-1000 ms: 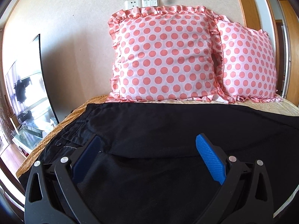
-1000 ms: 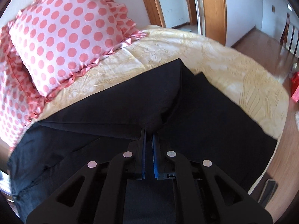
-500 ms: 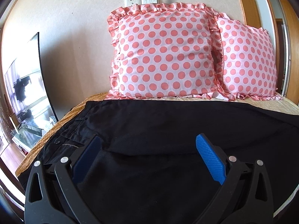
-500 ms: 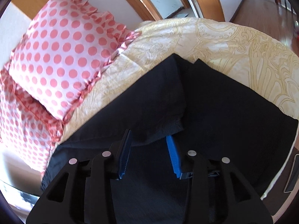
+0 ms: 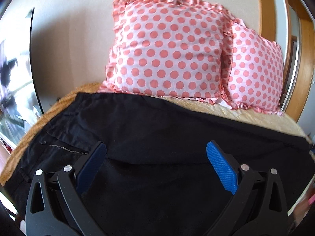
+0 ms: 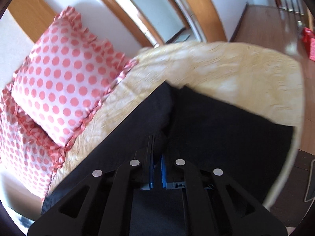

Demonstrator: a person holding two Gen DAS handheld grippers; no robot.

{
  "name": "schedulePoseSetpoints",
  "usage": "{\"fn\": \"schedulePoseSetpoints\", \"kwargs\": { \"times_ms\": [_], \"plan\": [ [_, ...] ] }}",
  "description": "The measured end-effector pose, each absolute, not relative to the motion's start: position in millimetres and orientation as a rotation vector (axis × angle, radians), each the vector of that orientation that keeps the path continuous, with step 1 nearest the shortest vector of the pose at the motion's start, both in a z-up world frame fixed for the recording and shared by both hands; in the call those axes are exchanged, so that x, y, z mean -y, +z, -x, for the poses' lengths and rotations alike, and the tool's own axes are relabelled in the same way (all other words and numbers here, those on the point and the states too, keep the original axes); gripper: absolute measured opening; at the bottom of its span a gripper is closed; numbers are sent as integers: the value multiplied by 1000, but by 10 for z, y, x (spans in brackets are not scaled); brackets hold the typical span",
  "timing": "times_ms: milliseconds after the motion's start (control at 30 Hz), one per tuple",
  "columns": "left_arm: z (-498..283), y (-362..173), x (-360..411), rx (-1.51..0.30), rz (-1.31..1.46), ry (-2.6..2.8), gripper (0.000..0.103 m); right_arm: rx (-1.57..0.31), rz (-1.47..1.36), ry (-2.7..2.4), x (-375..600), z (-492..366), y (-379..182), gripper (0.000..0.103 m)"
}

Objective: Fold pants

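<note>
Black pants (image 5: 157, 129) lie spread across the bed, waistband and zipper (image 5: 67, 149) at the left in the left wrist view. My left gripper (image 5: 156, 153) is open, its blue pads wide apart just above the pants near the crotch fold, holding nothing. In the right wrist view the pants' legs (image 6: 206, 122) reach toward the bed's far corner. My right gripper (image 6: 157, 151) is shut on a raised fold of the black pants' near leg, with cloth pinched between the blue pads.
Two pink polka-dot pillows (image 5: 167, 45) (image 5: 256, 68) lean on the wall at the head of the bed. The yellow bedspread (image 6: 226, 70) shows beyond the pants. A wooden door frame (image 6: 196, 9) and wood floor (image 6: 265, 23) lie past the bed's edge.
My right gripper opened half a second ago and has now closed again on the pant leg fold, with the view swinging. My left gripper stayed open and shifted slightly.
</note>
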State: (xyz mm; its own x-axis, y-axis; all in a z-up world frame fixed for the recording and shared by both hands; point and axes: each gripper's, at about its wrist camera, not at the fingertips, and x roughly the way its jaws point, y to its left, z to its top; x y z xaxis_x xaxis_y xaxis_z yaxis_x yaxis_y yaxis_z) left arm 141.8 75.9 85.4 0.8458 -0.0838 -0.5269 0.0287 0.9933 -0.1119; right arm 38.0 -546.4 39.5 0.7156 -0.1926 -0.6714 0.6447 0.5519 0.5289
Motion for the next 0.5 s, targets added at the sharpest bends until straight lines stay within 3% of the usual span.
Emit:
{"fn": "schedulePoseSetpoints", "kwargs": {
  "times_ms": [167,367,500],
  "plan": [
    [-1937,975,-1160,-620,163,10,101,-618,-834,-538,5469,-306,339,6],
    [-3085,959,-1579,-755,316,69,100,-646,-832,-543,5472,-312,200,6],
    [-3756,729,-1750,-894,459,91,85,-655,-820,-536,5473,-323,183,6]
  ]
}}
